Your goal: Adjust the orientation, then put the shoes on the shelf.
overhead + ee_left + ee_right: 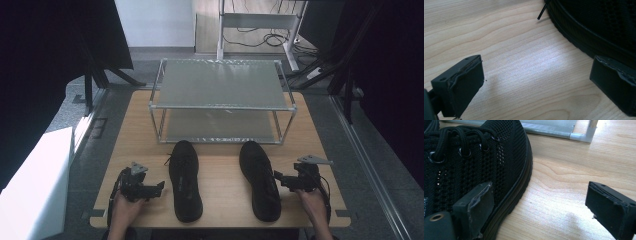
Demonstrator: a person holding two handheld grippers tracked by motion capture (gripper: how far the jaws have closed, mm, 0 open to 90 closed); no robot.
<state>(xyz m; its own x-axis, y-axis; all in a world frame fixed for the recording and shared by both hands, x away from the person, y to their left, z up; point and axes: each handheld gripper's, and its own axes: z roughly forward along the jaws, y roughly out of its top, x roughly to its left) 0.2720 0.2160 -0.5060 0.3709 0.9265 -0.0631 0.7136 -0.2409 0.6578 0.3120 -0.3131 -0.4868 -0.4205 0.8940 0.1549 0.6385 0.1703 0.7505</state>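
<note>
Black knit shoes (185, 180) (259, 180) on pale wood-grain table (225, 195); left gripper (159, 187), right gripper (278, 178): jaws wide apart, gripping nothing.

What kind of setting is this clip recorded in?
Probably a lab or recording workspace, not a home: a bare wooden table holding a two-tier metal rack, black curtains at both sides, and loose cables on the floor behind.

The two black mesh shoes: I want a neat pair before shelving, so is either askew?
Slightly. The left black mesh lace-up shoe lies nearly straight, while the right black mesh shoe angles its toe toward it. Both stand upright on the light wooden table.
</note>
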